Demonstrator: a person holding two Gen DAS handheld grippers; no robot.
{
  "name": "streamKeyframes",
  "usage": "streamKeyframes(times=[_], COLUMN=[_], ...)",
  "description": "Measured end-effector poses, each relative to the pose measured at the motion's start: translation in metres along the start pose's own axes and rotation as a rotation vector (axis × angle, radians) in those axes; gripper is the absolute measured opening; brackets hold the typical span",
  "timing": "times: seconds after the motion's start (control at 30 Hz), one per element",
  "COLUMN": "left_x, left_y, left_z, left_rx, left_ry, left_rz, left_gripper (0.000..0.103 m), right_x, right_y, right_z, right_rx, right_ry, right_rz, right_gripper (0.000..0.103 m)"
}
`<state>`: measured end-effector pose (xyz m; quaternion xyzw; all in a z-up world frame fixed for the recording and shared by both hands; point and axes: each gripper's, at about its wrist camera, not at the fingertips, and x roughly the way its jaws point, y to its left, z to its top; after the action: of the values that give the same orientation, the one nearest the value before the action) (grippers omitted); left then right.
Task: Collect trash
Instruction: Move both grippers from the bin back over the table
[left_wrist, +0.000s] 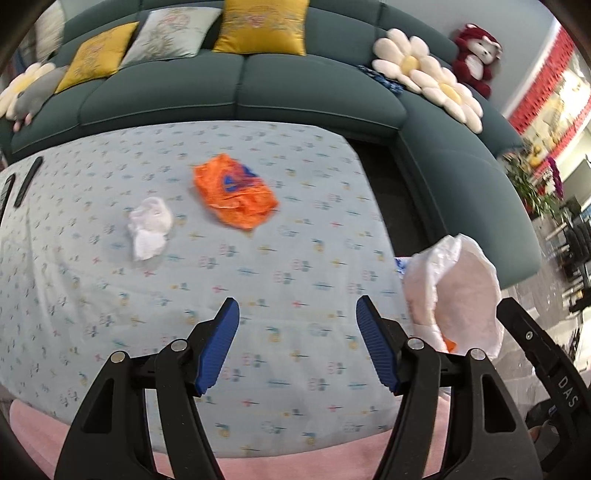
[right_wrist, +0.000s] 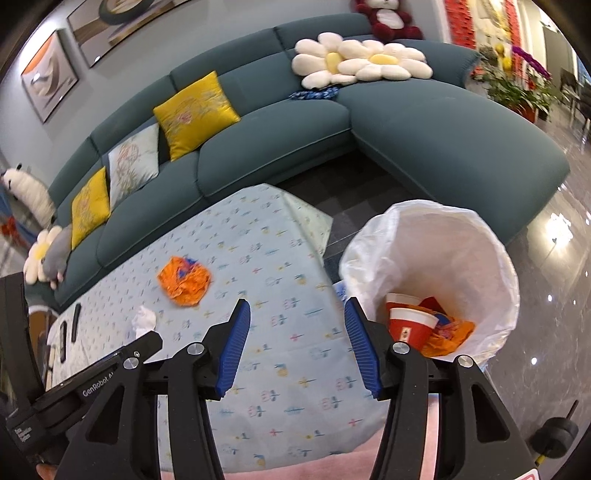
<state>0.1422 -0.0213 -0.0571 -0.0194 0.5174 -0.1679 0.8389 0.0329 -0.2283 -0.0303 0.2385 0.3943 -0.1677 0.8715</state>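
Observation:
A crumpled orange wrapper (left_wrist: 236, 192) and a crumpled white tissue (left_wrist: 149, 227) lie on the light blue patterned tablecloth (left_wrist: 258, 280). Both also show in the right wrist view, the wrapper (right_wrist: 184, 280) and the tissue (right_wrist: 142, 321). A bin lined with a white bag (right_wrist: 436, 266) stands off the table's right end and holds red paper cups (right_wrist: 410, 321) and orange wrappers. In the left wrist view the bin (left_wrist: 458, 291) is at the right. My left gripper (left_wrist: 297, 325) is open and empty above the table's near part. My right gripper (right_wrist: 297, 332) is open and empty between table and bin.
A teal corner sofa (left_wrist: 240, 88) with yellow and pale cushions, flower pillows (right_wrist: 362, 61) and a red plush toy (left_wrist: 476, 55) runs behind the table. Two dark remotes (left_wrist: 27, 181) lie at the table's far left. Pink cloth (left_wrist: 258, 465) hangs at the near edge. Shiny floor and plants are at the right.

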Motion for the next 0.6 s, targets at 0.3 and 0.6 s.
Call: streamKeyframes(times=[0.3, 0.6], left_x=[-0.003, 0.001], left_y=[0.053, 0.11], left_z=[-0.001, 0.002], left_rx=[-0.066, -0.143], left_ry=[-0.011, -0.008], left_rz=[0.05, 0.092], left_gripper=[0.069, 0.069], right_x=[0.015, 0.039], right_y=[0.056, 0.108], right_z=[-0.013, -0.021], right_rx=[-0.095, -0.163], right_ry=[0.042, 0.087], right_rz=[0.023, 0.043], right_gripper=[0.053, 0.055])
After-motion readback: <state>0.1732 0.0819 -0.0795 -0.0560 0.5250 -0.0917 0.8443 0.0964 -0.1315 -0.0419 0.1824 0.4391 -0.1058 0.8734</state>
